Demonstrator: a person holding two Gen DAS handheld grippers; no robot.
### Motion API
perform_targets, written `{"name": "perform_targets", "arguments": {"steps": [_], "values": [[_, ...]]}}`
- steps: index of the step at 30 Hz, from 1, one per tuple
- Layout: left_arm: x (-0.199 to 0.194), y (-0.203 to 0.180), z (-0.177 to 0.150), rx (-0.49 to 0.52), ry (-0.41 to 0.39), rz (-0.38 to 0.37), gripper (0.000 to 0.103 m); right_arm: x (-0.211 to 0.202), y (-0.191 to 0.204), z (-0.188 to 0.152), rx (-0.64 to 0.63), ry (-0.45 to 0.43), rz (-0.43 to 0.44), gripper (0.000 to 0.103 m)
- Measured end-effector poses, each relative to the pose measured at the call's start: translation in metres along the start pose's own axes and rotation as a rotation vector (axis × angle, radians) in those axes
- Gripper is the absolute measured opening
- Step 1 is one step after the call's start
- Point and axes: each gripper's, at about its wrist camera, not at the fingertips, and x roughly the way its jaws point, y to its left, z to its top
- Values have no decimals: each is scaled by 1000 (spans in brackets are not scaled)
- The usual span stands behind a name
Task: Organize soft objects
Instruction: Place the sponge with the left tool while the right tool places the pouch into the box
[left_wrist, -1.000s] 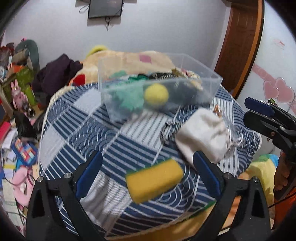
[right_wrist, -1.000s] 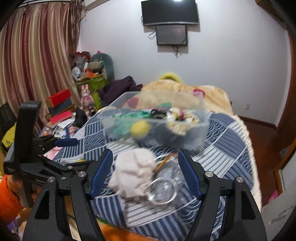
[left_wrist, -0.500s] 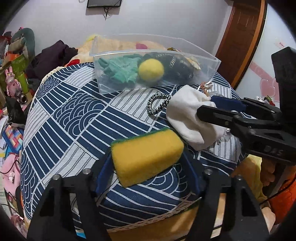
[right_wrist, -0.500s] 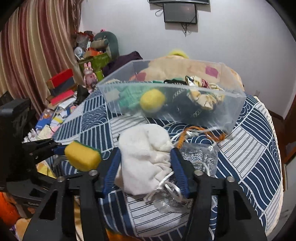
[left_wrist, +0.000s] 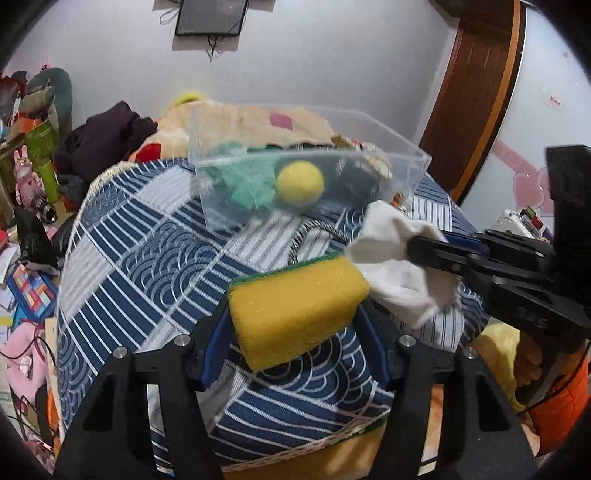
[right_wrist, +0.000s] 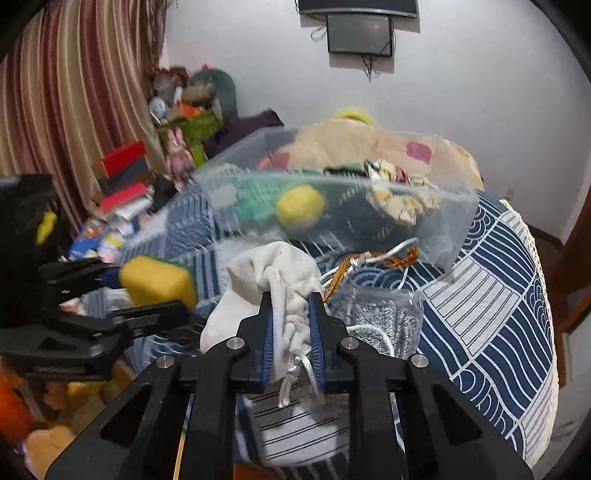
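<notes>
My left gripper (left_wrist: 295, 314) is shut on a yellow sponge (left_wrist: 295, 302) with a green back and holds it above the blue patterned cloth. The sponge also shows in the right wrist view (right_wrist: 157, 282). My right gripper (right_wrist: 291, 321) is shut on a white drawstring pouch (right_wrist: 273, 269) and holds it lifted; the pouch shows at the right in the left wrist view (left_wrist: 395, 266). A clear plastic bin (left_wrist: 295, 177) behind them holds a yellow ball (left_wrist: 300, 182), green cloth (left_wrist: 243, 184) and dark items.
A clear mesh bag (right_wrist: 376, 317) with white and orange cords lies on the round table's blue cloth (left_wrist: 140, 258) right of the pouch. A black-and-white ring (left_wrist: 314, 236) lies by the bin. Clutter fills the floor at left. A wooden door (left_wrist: 476, 92) stands at right.
Both grippers closed from open: the left on the sponge, the right on the white pouch. Both objects have since been lifted off the cloth.
</notes>
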Motion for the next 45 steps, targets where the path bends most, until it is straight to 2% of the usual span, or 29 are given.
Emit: {"name": "perform_targets", "arguments": {"steps": [12,21,30,39,45], "values": [[-23,0,53,18,-148,20,62,-61,-13,34,25,-215,-56,16],[-17,5,106,40,-222,38,62,-61,-29,76,52,-306,-141,16],[22,8,134,60,-181,37,62,-20,-38,99,74,-264,-159,16],[85,19,145,36,-62,31,62,35,-36,102,7,-125,-177,16],[110,21,142,43,-7,45,62,57,-39,96,-21,-42,-189,16]]}}
